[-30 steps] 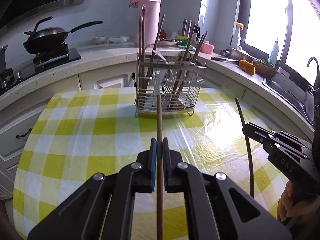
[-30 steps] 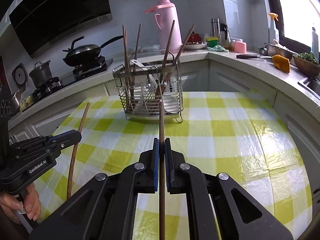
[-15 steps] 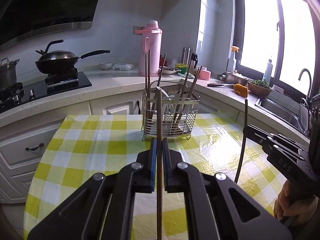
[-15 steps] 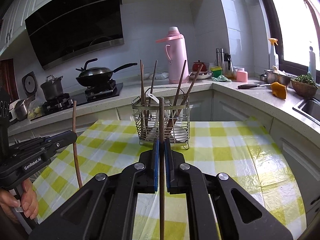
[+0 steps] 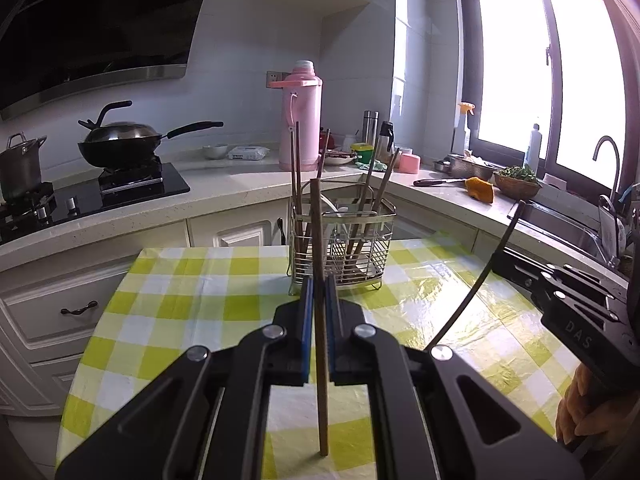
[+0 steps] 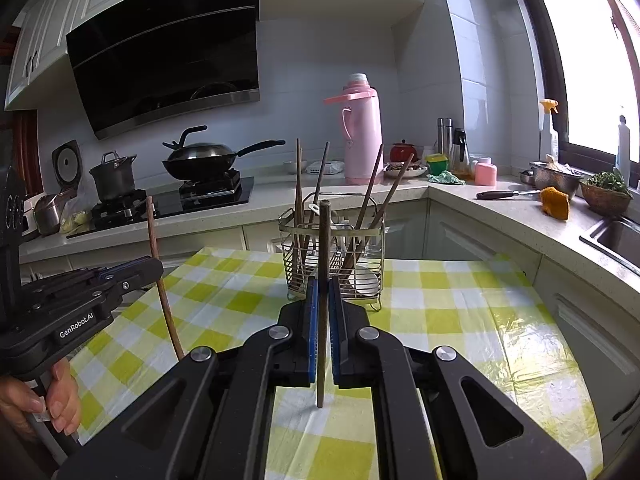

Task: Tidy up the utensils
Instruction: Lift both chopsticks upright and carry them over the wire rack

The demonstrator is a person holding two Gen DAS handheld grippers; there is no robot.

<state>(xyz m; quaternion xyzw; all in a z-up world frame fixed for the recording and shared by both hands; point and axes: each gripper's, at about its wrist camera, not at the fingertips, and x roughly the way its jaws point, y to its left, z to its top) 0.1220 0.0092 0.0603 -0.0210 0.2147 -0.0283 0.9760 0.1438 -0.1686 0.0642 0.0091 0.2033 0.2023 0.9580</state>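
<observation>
Left gripper (image 5: pixel 317 296): black body, blue pads, jaws pinching a slim brown wooden chopstick (image 5: pixel 319 248), held near upright, lower end clear of the table. Right gripper (image 6: pixel 322 300): same build, jaws pinching a darker round-section chopstick (image 6: pixel 323 264), also near upright. Both are above a table w/ glossy yellow-and-white check cloth (image 6: pixel 440 320). Wire utensil rack (image 6: pixel 334 256), shiny metal, rectangular, stands at the table's far edge, ahead of both grippers; holds approx. four more wooden sticks leaning at angles, plus white spoons low inside. Neither held stick touches the rack. Pink thermos (image 6: pixel 362 132) on the counter behind.
</observation>
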